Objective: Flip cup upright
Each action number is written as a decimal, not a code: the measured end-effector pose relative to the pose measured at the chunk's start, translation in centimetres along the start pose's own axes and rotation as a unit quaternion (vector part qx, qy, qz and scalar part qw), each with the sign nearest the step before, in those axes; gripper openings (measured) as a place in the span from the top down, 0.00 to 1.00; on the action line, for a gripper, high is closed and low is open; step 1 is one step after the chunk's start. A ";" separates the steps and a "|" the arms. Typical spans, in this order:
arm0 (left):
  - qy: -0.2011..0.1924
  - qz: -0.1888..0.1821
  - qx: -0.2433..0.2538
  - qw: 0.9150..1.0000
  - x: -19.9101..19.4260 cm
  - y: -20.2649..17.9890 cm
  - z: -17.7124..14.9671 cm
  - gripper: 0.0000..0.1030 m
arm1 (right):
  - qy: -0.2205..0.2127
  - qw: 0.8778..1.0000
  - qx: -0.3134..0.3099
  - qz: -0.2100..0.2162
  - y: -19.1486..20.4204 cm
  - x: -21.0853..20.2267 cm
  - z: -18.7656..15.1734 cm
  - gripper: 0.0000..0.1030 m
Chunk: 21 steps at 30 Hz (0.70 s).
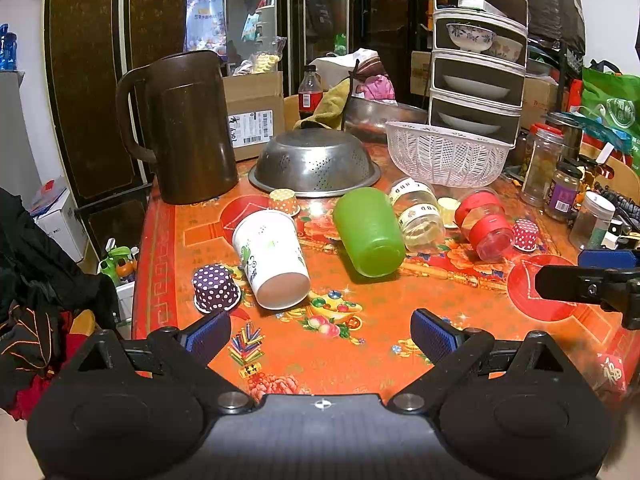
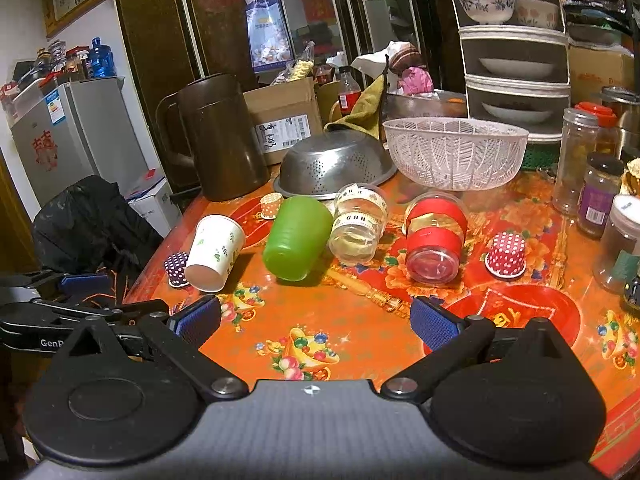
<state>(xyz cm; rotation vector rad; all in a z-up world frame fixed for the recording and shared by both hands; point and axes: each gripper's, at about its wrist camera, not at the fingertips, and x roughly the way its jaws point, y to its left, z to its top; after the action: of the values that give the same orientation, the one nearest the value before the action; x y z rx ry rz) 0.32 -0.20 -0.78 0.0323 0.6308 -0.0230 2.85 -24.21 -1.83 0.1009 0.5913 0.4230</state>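
Observation:
Several cups lie on their sides on the orange patterned table point(image 1: 360, 364): a white paper cup point(image 1: 272, 258) point(image 2: 215, 253), a green plastic cup point(image 1: 370, 232) point(image 2: 298, 238), a clear cup with lettered bands point(image 1: 418, 214) point(image 2: 360, 222) and a clear cup with red bands point(image 1: 486, 224) point(image 2: 434, 240). My left gripper point(image 1: 320, 338) is open and empty, short of the white and green cups. My right gripper point(image 2: 316, 320) is open and empty, short of the green and red-banded cups; it also shows in the left wrist view point(image 1: 588, 284).
Small dotted paper cups stand upside down: purple point(image 1: 216, 288), orange point(image 1: 284, 201), red point(image 2: 506, 254). Behind are a brown pitcher point(image 1: 188, 128), an upturned steel colander point(image 1: 314, 164), a white basket point(image 1: 444, 154), and jars point(image 2: 600, 196) at right. The table's left edge point(image 1: 140, 280) drops off.

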 end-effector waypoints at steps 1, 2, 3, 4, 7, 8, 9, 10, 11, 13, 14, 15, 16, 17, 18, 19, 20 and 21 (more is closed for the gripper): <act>0.000 -0.001 0.000 1.000 0.0 0.0 0.0 0.05 | 0.000 1.000 0.002 0.001 0.0 0.0 0.0 0.01; 0.000 -0.001 0.000 1.000 0.0 0.0 0.0 0.05 | 0.000 1.000 0.003 0.002 -0.1 0.0 0.0 0.01; 0.000 -0.002 0.000 1.000 0.1 0.1 0.0 0.05 | 0.000 1.000 0.003 0.001 0.0 0.0 0.0 0.01; 0.000 -0.002 -0.001 1.000 0.1 0.1 0.1 0.05 | 0.000 1.000 0.003 0.001 0.0 0.0 0.1 0.01; 0.000 -0.003 -0.002 1.000 0.1 0.2 0.1 0.05 | 0.001 1.000 0.000 -0.001 0.2 0.1 0.1 0.01; 0.000 -0.005 -0.003 1.000 0.1 0.3 0.1 0.05 | 0.001 1.000 0.000 -0.001 0.2 0.1 0.1 0.01; 0.000 -0.005 -0.004 1.000 0.2 0.3 0.2 0.05 | 0.002 1.000 -0.001 -0.001 0.3 0.1 0.1 0.01; 0.000 -0.005 -0.004 1.000 0.2 0.3 0.2 0.05 | 0.002 1.000 -0.001 -0.001 0.3 0.2 0.1 0.01; 0.000 -0.006 -0.005 1.000 0.2 0.4 0.2 0.05 | 0.002 1.000 -0.002 -0.002 0.4 0.2 0.2 0.01; 0.000 -0.007 -0.006 1.000 0.2 0.5 0.2 0.05 | 0.003 1.000 -0.002 -0.002 0.4 0.3 0.2 0.01; 0.000 -0.008 -0.006 1.000 0.2 0.5 0.2 0.05 | 0.003 1.000 -0.002 -0.002 0.4 0.2 0.1 0.01; 0.000 -0.008 -0.007 1.000 0.3 0.6 0.2 0.05 | 0.003 1.000 -0.002 -0.002 0.4 0.2 0.1 0.01; -0.001 -0.008 -0.007 1.000 0.3 0.7 0.2 0.05 | 0.003 1.000 -0.002 -0.002 0.4 0.2 0.1 0.01; 0.000 -0.008 -0.008 1.000 0.4 0.8 0.2 0.05 | 0.003 1.000 -0.003 -0.003 0.5 0.3 0.1 0.01; 0.000 -0.009 -0.008 1.000 0.4 0.8 0.2 0.05 | 0.004 1.000 -0.003 -0.004 0.6 0.4 0.1 0.01; 0.000 -0.009 -0.009 1.000 0.5 0.9 0.2 0.05 | 0.005 1.000 -0.003 -0.005 0.7 0.5 0.2 0.01; -0.001 -0.010 -0.009 1.000 0.5 1.0 0.2 0.05 | 0.005 1.000 -0.003 -0.006 0.8 0.6 0.2 0.01; -0.005 -0.010 -0.010 1.000 0.5 1.2 0.1 0.05 | 0.005 1.000 -0.002 -0.005 0.8 0.7 0.3 0.01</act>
<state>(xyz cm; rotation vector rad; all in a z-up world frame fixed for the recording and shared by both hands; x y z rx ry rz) 0.79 0.98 -0.93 0.0064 0.6221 -0.0369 3.19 -23.16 -1.78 0.0924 0.6005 0.4158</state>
